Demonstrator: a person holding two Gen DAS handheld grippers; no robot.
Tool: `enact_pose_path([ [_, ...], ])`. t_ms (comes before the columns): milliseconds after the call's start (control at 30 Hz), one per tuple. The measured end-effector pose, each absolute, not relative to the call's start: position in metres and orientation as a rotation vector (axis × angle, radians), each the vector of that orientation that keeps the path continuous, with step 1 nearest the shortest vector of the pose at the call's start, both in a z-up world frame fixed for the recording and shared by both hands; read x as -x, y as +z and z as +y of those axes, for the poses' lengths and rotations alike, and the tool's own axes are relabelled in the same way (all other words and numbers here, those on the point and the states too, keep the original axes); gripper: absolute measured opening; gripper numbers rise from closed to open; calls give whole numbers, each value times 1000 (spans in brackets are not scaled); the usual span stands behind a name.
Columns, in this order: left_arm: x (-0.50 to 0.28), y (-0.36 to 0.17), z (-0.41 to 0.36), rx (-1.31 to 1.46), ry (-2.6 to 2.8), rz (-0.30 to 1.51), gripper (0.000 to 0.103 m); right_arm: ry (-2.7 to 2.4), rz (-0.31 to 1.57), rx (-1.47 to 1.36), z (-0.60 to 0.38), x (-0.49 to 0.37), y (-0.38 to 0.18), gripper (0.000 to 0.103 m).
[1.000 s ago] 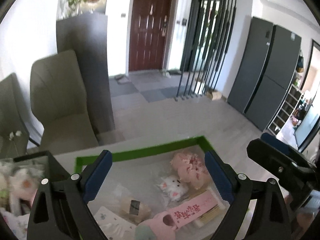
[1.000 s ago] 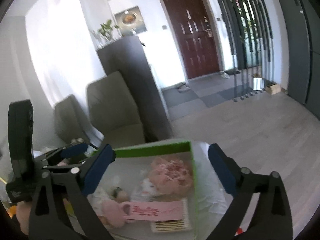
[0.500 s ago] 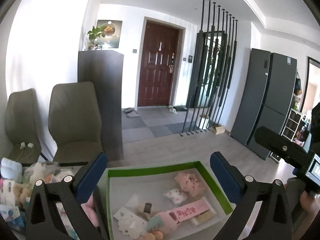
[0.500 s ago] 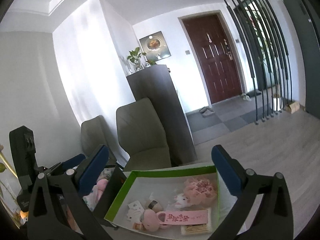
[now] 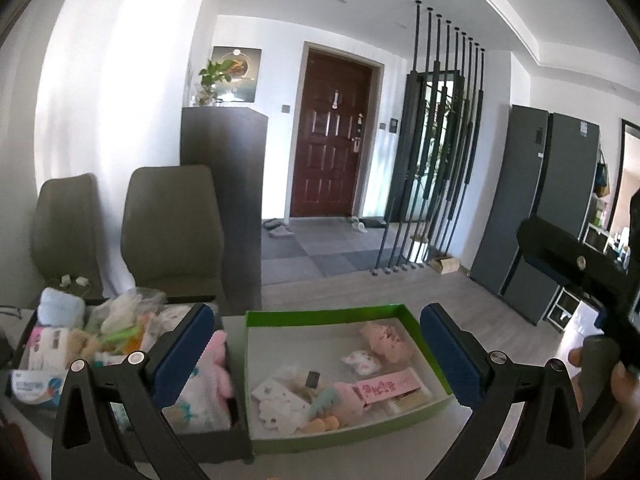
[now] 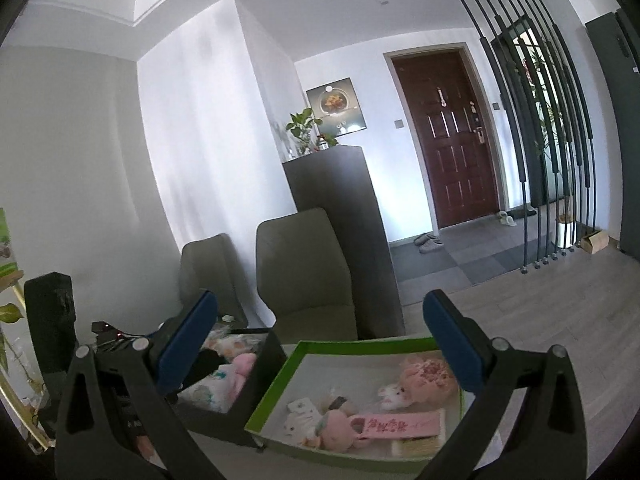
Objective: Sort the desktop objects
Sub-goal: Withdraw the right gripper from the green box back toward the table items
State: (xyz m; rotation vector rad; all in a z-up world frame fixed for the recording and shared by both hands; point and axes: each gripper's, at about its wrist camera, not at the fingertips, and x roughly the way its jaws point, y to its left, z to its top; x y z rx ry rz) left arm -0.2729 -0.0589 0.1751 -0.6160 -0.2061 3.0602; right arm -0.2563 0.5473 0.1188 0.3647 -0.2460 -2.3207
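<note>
Toys in the green tray (image 5: 424, 344) lie ahead, below both grippers, left gripper (image 5: 316, 348) and right gripper (image 6: 320, 344) — fingers spread wide, empty.

Left claw (image 5: 320, 344) and right claw (image 6: 324, 336) both gape wide, empty, held level and side by side

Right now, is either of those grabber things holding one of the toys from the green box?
No: in both wrist views the jaws stand wide apart with nothing between them, and the toys, like the pink plush flower, lie inside the green box.
</note>
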Motion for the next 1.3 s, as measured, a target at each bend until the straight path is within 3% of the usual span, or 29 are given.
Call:
enact_pose_path([
  [733, 157, 163, -82, 633, 3143, -304, 103, -2235, -318, -388, 580, 180, 126, 103],
  [900, 133, 161, -89, 620, 3190, -297, 103, -2084, -416, -441, 579, 174, 119, 103],
  [1067, 120, 159, -96, 617, 3173, -323, 103, -2052, -380, -468, 572, 162, 114, 103],
  [1300, 108, 120, -99, 744, 3123, -410, 103, -2000, -365, -539, 573, 150, 70, 103],
])
